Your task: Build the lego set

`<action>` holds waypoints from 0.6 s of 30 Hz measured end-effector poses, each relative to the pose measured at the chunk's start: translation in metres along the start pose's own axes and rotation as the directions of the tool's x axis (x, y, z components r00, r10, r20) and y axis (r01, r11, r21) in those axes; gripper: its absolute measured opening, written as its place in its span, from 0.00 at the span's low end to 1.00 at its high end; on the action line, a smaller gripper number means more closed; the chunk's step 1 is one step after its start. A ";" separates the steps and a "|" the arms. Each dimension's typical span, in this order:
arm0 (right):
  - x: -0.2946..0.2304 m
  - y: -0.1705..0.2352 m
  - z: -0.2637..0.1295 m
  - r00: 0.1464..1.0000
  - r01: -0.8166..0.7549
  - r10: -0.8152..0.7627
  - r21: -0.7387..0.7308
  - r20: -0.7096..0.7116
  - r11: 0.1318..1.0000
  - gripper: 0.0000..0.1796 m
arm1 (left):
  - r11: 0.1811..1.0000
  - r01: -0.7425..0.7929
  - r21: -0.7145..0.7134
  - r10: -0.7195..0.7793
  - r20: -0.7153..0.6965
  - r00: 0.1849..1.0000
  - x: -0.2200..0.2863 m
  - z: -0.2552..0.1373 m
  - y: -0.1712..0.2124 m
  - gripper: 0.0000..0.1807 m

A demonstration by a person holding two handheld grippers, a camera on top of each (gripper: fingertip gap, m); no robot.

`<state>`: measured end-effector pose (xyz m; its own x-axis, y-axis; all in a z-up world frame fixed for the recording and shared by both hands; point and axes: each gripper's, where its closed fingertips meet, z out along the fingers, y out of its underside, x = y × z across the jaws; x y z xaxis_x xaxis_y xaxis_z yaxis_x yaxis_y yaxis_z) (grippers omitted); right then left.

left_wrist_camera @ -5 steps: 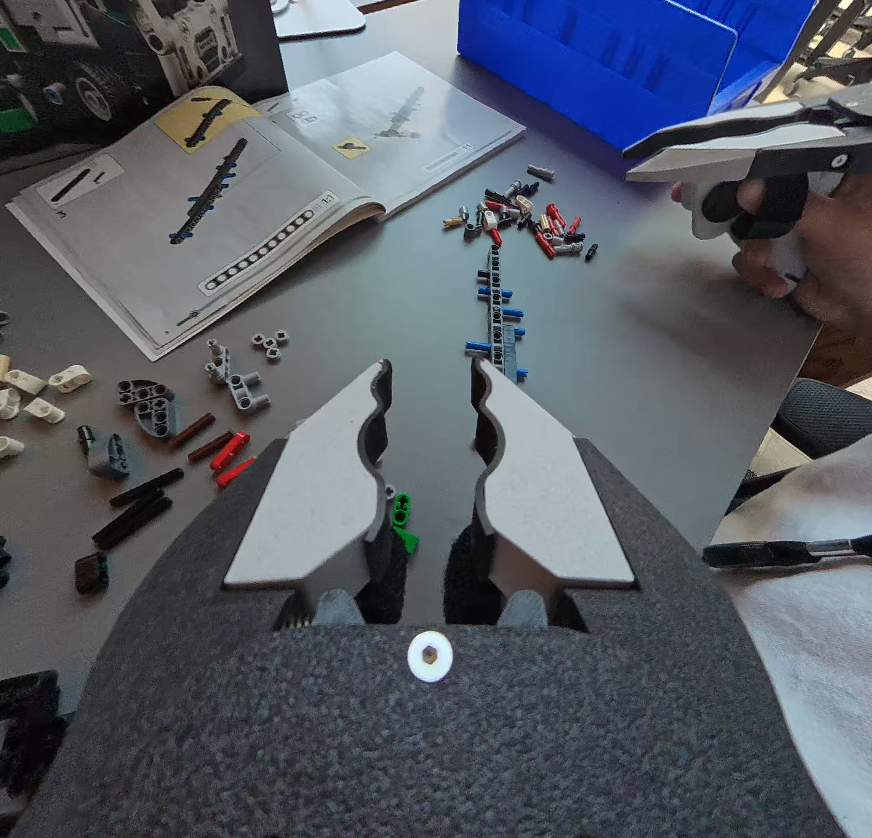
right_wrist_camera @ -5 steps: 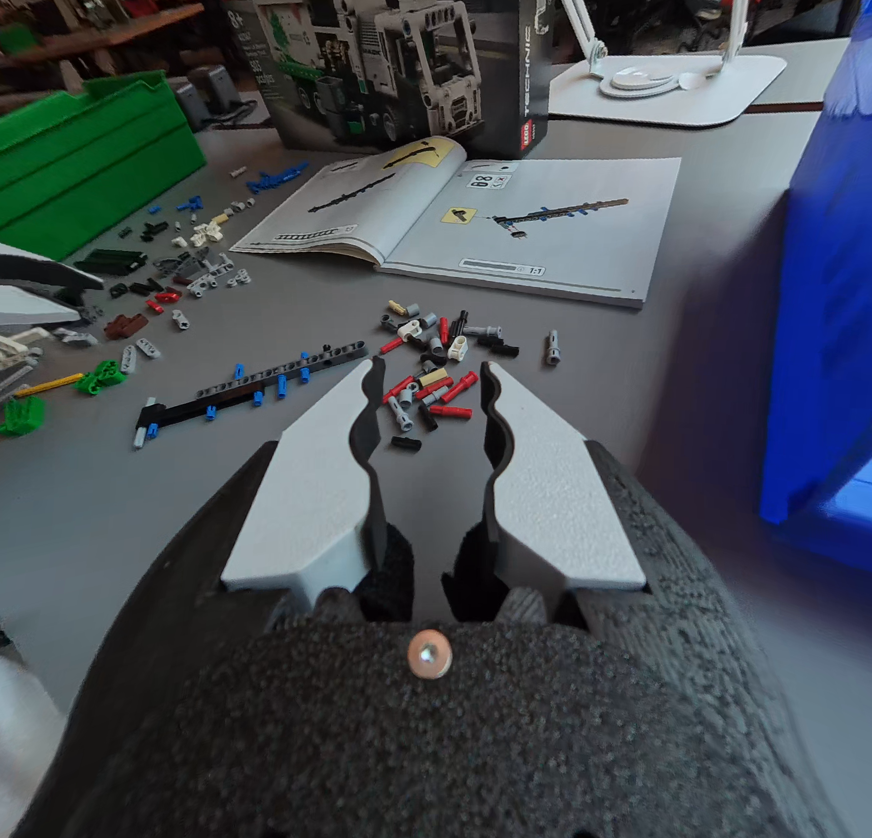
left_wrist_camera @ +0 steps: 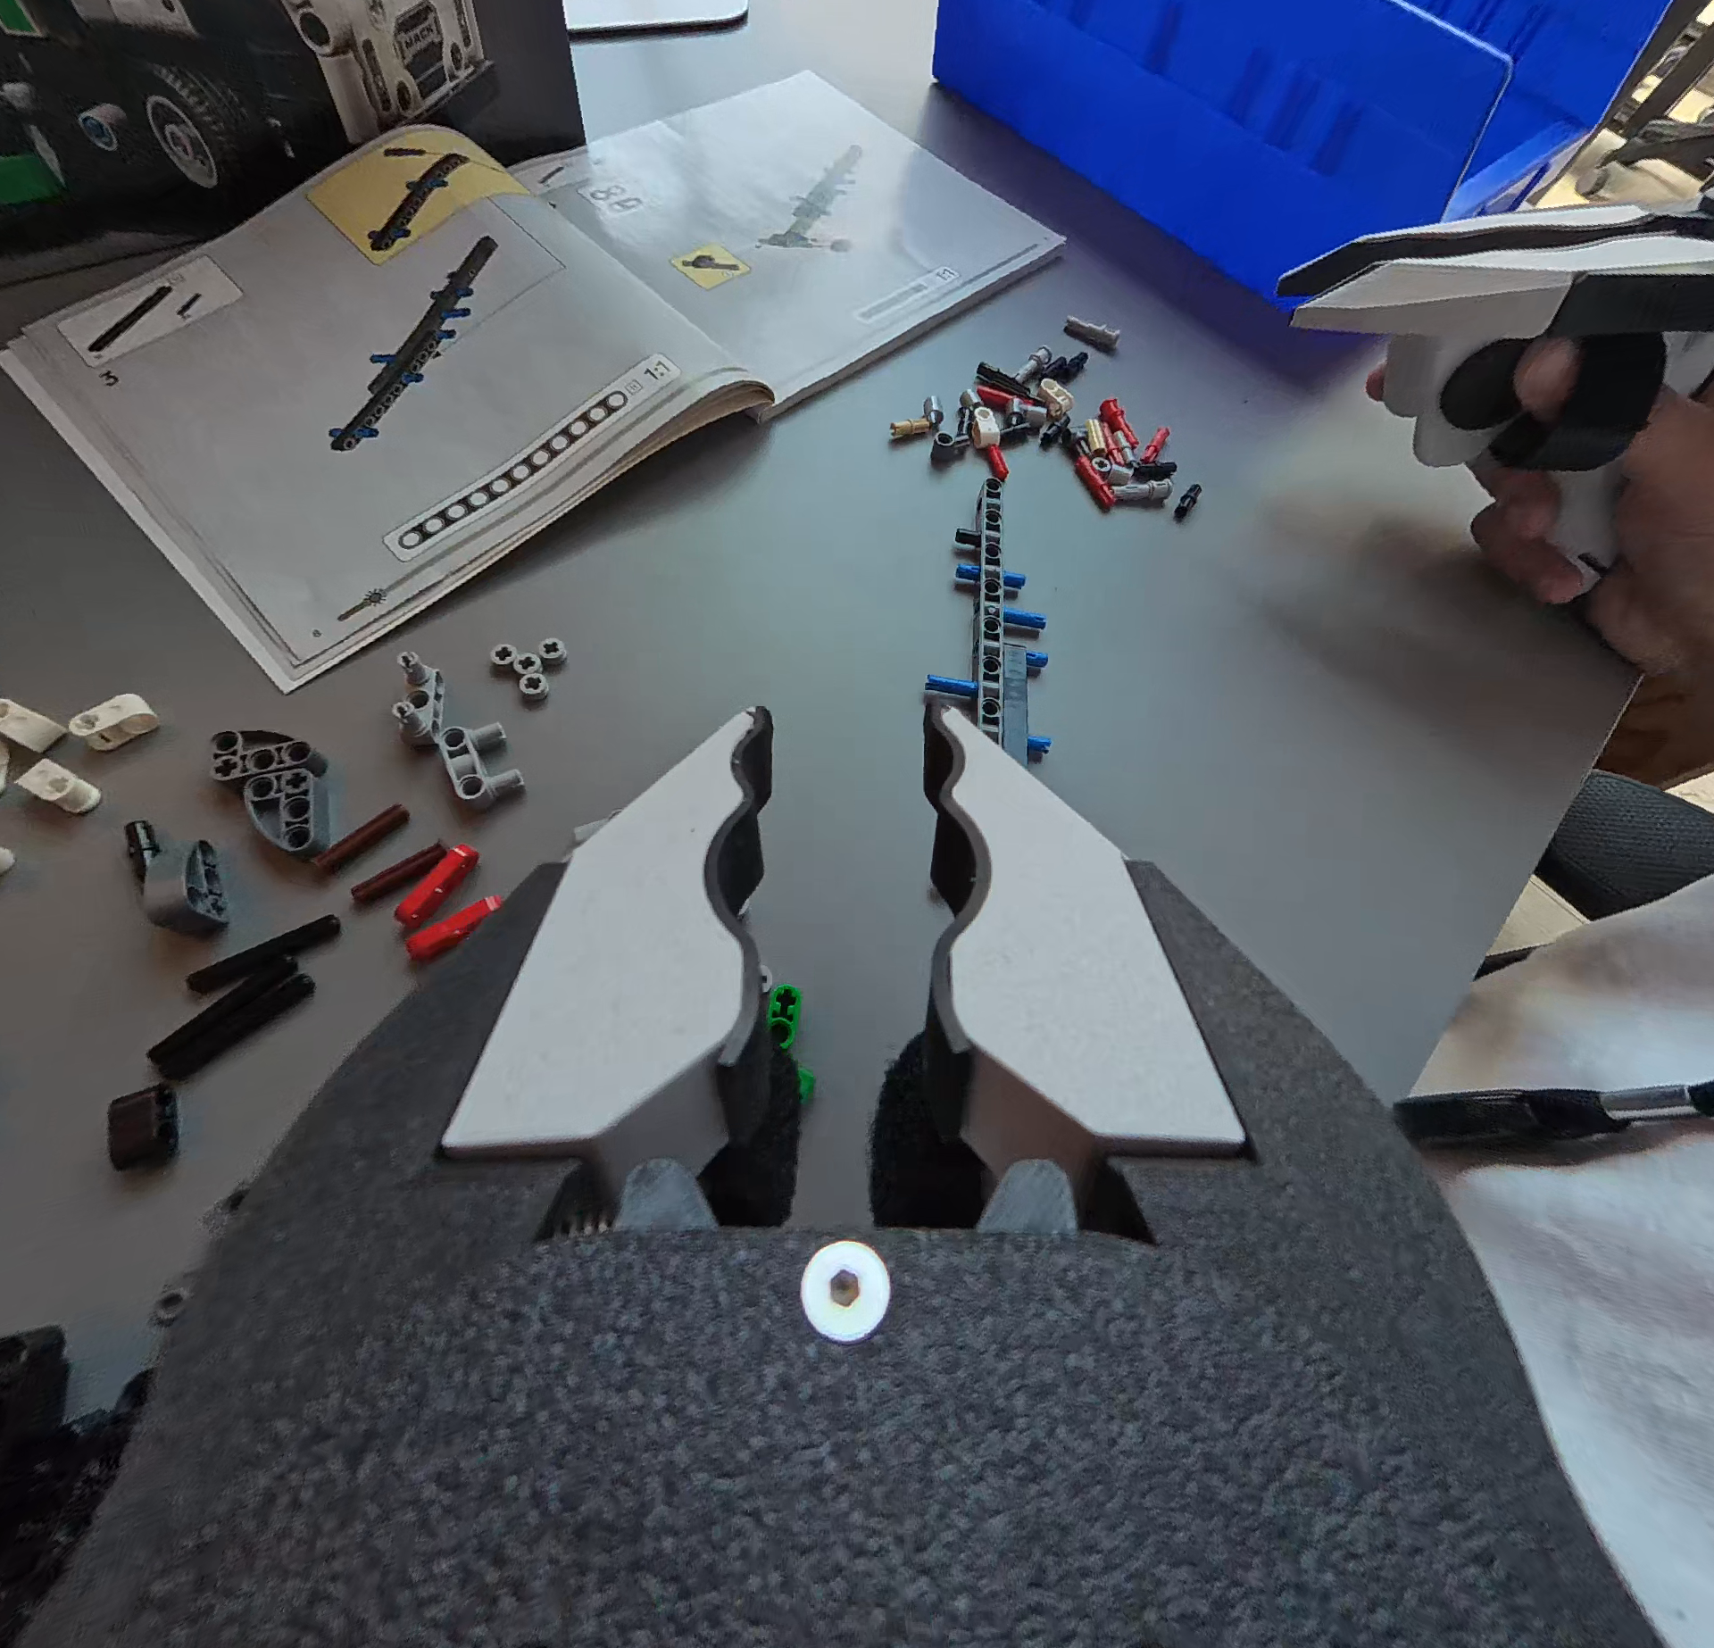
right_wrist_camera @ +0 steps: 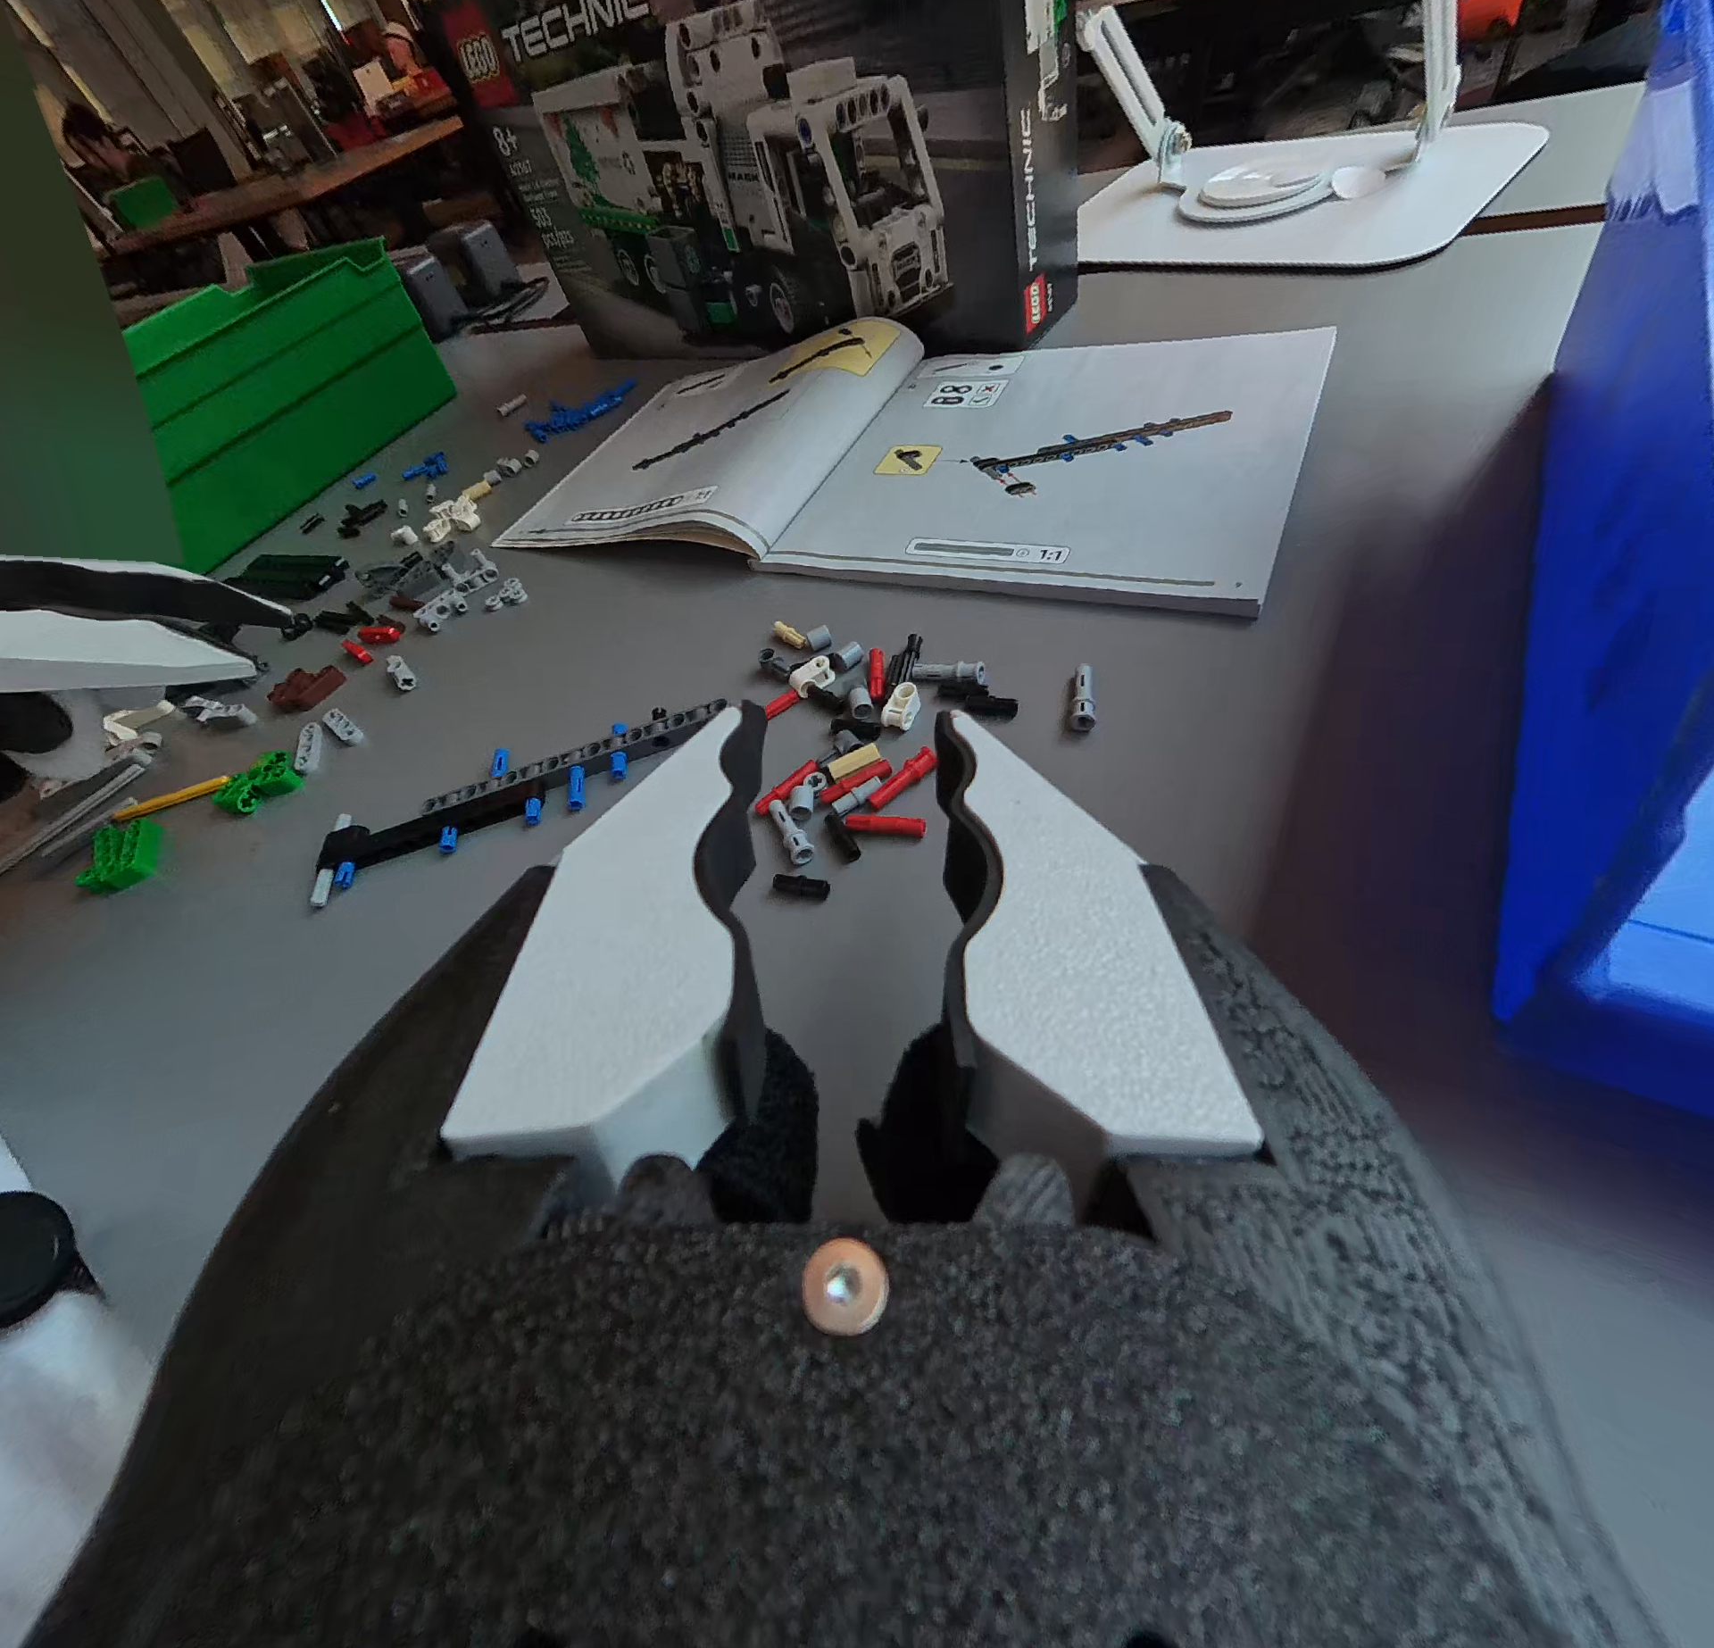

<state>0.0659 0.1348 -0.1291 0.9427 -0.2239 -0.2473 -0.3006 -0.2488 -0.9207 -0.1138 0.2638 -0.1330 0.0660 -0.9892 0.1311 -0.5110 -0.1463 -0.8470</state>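
Long black beam studded with blue pins, flat on the grey table, long axis running from just beyond the left gripper toward the pile of small pins near the open booklet. Left gripper's fingers parted by a moderate gap, empty, touching nothing. Right gripper likewise moderately parted and empty, aimed at the pin pile, beam off to its left.

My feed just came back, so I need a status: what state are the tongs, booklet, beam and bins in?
Left tongs: open, empty.
Right tongs: open, empty.
Instruction booklet: lying open.
Black beam with blue pins: partly assembled, flat on table.
Blue bin: upright; contents hidden.
Set box: standing upright.
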 end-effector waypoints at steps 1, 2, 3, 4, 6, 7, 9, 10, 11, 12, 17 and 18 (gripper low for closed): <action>-0.001 0.002 0.001 1.000 0.003 -0.003 -0.014 0.005 1.000 0.20 | 1.000 0.005 -0.005 -0.005 0.007 1.000 0.000 0.002 0.001 0.17; -0.001 0.004 0.003 1.000 0.010 -0.010 -0.032 0.003 0.999 0.20 | 1.000 0.010 -0.004 -0.010 0.011 1.000 0.000 0.004 0.001 0.17; -0.002 0.007 0.005 1.000 0.022 -0.021 -0.052 0.002 0.998 0.20 | 1.000 0.016 -0.008 -0.016 0.006 1.000 0.002 0.006 0.001 0.17; -0.003 0.009 0.007 0.999 0.034 -0.034 -0.072 0.001 0.997 0.20 | 1.000 0.024 -0.016 -0.024 0.001 1.000 0.003 0.007 0.002 0.17; -0.004 0.014 0.010 0.998 0.054 -0.055 -0.107 -0.007 0.993 0.20 | 0.999 0.025 -0.029 -0.025 -0.004 1.000 0.004 0.010 0.004 0.17; -0.004 0.016 0.011 0.998 0.062 -0.064 -0.120 -0.011 0.991 0.20 | 0.999 0.020 -0.034 -0.020 -0.002 1.000 0.004 0.011 0.004 0.17; -0.004 0.018 0.012 0.997 0.076 -0.079 -0.135 -0.019 0.988 0.19 | 0.999 0.008 -0.049 -0.008 0.001 1.000 0.003 0.010 0.006 0.17; -0.004 0.018 0.013 0.996 0.082 -0.086 -0.138 -0.022 0.987 0.19 | 0.999 0.003 -0.052 -0.003 0.007 1.000 0.002 0.009 0.006 0.17; -0.004 0.019 0.013 0.996 0.086 -0.090 -0.141 -0.026 0.986 0.18 | 0.999 0.001 -0.052 -0.001 0.012 1.000 0.000 0.008 0.006 0.17; -0.004 0.019 0.013 0.995 0.086 -0.091 -0.145 -0.027 0.986 0.18 | 0.999 0.004 -0.053 -0.003 0.016 1.000 -0.002 0.006 0.006 0.17; -0.004 0.019 0.013 0.997 0.077 -0.080 -0.145 -0.018 0.987 0.17 | 1.000 0.003 -0.020 -0.002 0.043 0.999 -0.020 -0.010 0.000 0.15; -0.005 0.019 0.013 0.997 0.074 -0.077 -0.144 -0.013 0.987 0.17 | 0.999 -0.018 -0.029 0.021 0.089 0.996 -0.033 -0.016 -0.001 0.14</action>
<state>0.0577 0.1433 -0.1495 0.9611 -0.2160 -0.1719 -0.2475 -0.3980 -0.8834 -0.1292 0.2963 -0.1282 0.1309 -0.9891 0.0673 -0.5366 -0.1278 -0.8341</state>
